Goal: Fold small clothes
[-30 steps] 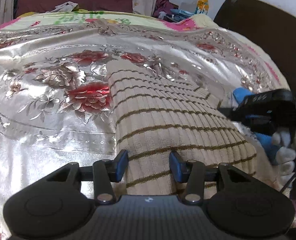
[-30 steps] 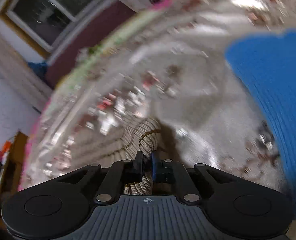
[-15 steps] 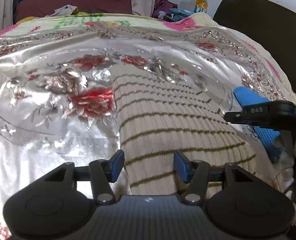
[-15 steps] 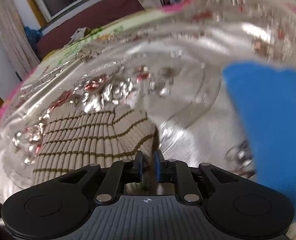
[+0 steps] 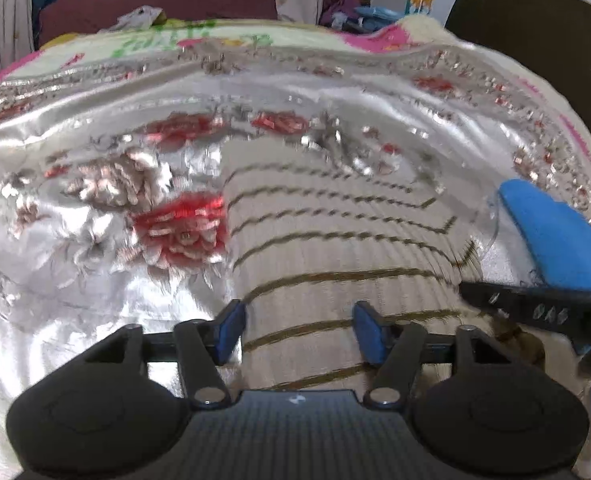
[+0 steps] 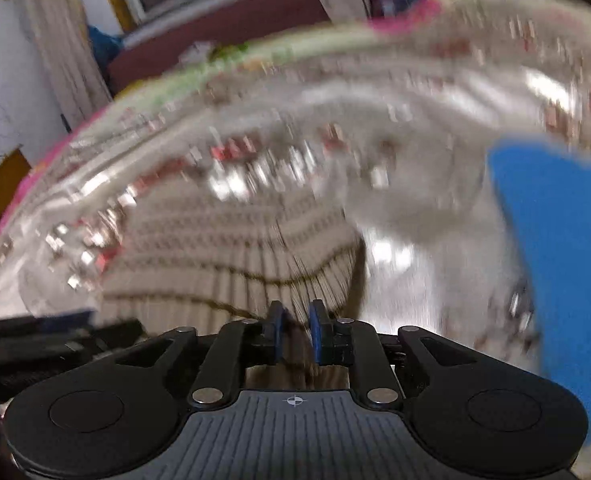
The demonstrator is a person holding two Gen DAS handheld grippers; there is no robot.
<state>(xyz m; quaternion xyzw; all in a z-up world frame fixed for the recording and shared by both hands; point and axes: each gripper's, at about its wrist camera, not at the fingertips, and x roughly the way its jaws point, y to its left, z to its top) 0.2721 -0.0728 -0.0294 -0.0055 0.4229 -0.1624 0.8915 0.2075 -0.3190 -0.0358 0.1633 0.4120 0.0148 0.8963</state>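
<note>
A cream ribbed garment with thin brown stripes lies flat on the shiny floral bed cover. My left gripper hovers over its near end, jaws opening wide, blue pads clear of the fabric on either side. In the right wrist view the same garment stretches away to the left. My right gripper is at its near right edge, jaws opening a little; fabric shows in the narrow gap, and the pads do not press on it. The right gripper's black body reaches in from the right of the left wrist view.
A blue cloth lies on the cover right of the garment, large in the right wrist view as the blue cloth. A dark headboard stands at the far right. A maroon couch and curtains lie beyond the bed.
The left jaws have spread wider over the garment. The right gripper has rolled level and its jaws, shut on the garment's edge a second ago, have parted slightly; the garment now lies flat.
</note>
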